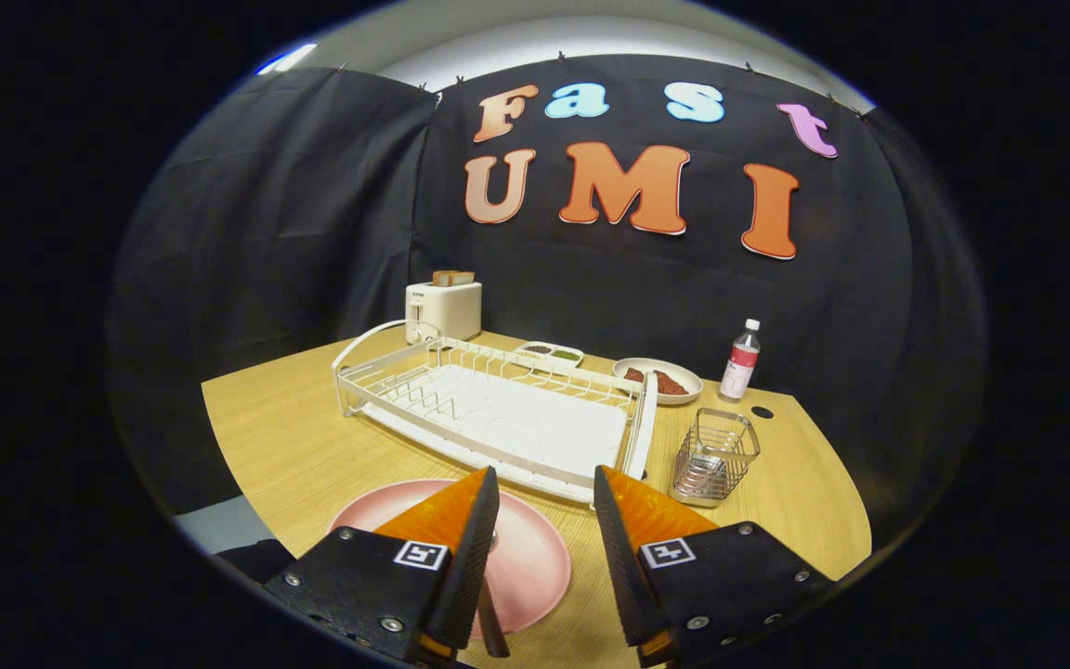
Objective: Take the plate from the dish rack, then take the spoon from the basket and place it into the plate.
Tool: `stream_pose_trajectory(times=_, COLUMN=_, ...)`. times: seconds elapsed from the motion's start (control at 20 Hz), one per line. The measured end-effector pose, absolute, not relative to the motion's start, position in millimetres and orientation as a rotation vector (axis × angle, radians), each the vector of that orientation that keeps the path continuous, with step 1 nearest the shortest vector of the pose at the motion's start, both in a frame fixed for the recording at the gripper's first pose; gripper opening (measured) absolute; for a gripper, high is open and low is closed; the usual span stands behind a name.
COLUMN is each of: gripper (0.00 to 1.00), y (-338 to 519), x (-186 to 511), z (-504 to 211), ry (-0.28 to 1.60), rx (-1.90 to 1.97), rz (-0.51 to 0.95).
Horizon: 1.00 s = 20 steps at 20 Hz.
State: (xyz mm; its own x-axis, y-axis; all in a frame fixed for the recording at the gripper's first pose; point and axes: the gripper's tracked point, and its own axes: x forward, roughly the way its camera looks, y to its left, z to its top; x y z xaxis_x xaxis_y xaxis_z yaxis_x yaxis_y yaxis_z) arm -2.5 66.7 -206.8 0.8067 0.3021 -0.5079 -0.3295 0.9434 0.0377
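A pink plate lies flat on the wooden table, in front of the white dish rack and partly under my left finger. A slim dark spoon rests on the plate along the inner side of that finger, most of it hidden. The wire basket stands to the right of the rack, beyond my right finger, and I see nothing standing in it. My gripper hovers above the plate's right part, open, with a wide gap and nothing between its orange fingers.
Behind the rack stand a white toaster with bread in it, a small two-part dish, a plate of brown food and a bottle. The table's curved edge runs close on the left and right.
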Motion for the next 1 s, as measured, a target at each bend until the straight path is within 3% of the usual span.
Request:
stream_pose_trajectory(times=0.2, gripper=0.75, y=66, x=-1, z=-177, ry=0.481, rx=-0.015, rz=0.304)
stream_pose_trajectory(times=0.5, gripper=0.85, y=48, x=1, z=-128, ry=0.405, rx=0.046, rz=0.208)
stream_pose_trajectory(times=1.0, gripper=0.88, y=41, x=-15, z=-72, ry=0.284, rx=0.079, rz=0.090)
